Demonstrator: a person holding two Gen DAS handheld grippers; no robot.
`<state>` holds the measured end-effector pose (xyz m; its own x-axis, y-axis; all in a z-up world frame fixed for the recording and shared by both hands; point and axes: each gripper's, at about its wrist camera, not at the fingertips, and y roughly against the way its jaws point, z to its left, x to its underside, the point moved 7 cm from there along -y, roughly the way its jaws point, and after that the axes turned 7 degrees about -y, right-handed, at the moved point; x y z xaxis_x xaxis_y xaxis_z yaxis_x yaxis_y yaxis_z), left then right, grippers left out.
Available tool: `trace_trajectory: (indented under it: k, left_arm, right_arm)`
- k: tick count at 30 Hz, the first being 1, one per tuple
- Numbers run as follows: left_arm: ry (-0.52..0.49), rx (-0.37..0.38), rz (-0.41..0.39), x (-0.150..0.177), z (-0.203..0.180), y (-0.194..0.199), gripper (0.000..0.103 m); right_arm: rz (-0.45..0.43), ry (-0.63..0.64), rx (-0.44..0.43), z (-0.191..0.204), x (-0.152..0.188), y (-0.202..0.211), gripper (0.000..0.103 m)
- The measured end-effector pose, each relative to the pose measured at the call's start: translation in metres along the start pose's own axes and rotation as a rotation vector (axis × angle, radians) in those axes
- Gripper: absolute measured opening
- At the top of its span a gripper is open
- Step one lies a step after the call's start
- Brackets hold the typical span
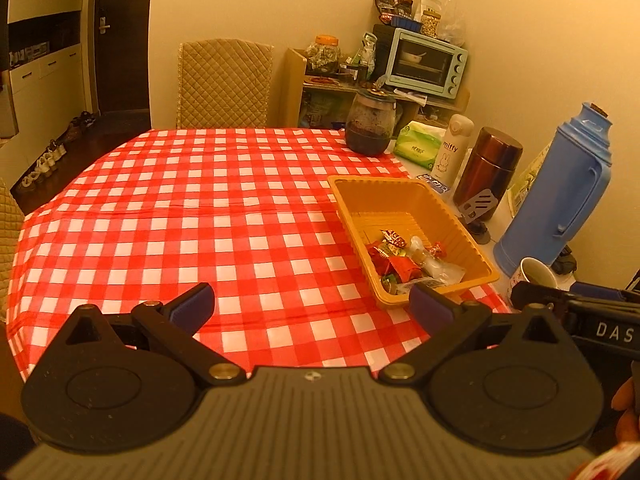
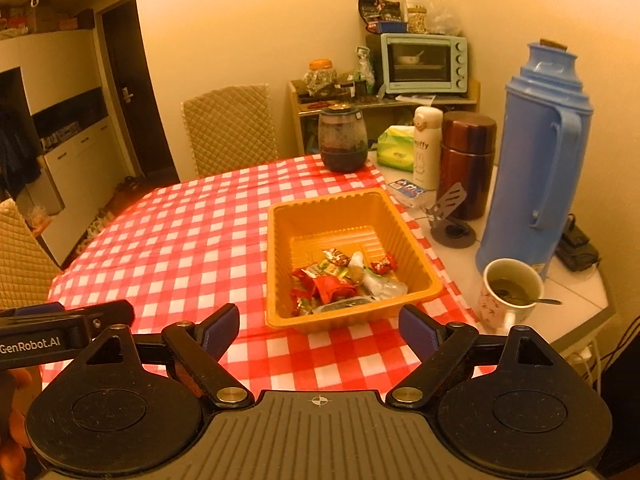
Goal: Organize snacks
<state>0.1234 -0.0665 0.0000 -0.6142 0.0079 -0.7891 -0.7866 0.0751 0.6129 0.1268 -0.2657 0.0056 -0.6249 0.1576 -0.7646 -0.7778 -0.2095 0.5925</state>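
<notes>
Your left tool [image 1: 310, 306] and right tool [image 2: 318, 326] gape empty; the snacks [image 2: 344, 280] sit gathered in the orange tray [image 2: 276, 248] near the surface's right edge, seemingly all collected.

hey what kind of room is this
Most likely a home dining area: a table with a checked cloth, quilted chairs, and a toaster oven on a shelf beside a thermos.

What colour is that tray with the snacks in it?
Orange-yellow; the tray shows best in the right wrist view.
</notes>
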Motion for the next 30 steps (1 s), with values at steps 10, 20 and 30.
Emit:
trace_trajectory:
  k: [10, 20, 30]
  left_arm:
    - [-0.006, -0.015, -0.008, 0.01, 0.0, 0.036, 0.103]
    - [-0.015, -0.043, -0.015, 0.023, 0.003, 0.058, 0.103]
    - [-0.002, -0.049, -0.013, 0.026, 0.008, 0.06, 0.103]
  right_arm:
    - [-0.009, 0.04, 0.011, 0.015, 0.013, 0.031, 0.089]
    - [-0.003, 0.076, 0.015, 0.023, 0.024, 0.047, 0.089]
    - [0.003, 0.086, 0.005, 0.027, 0.027, 0.048, 0.089]
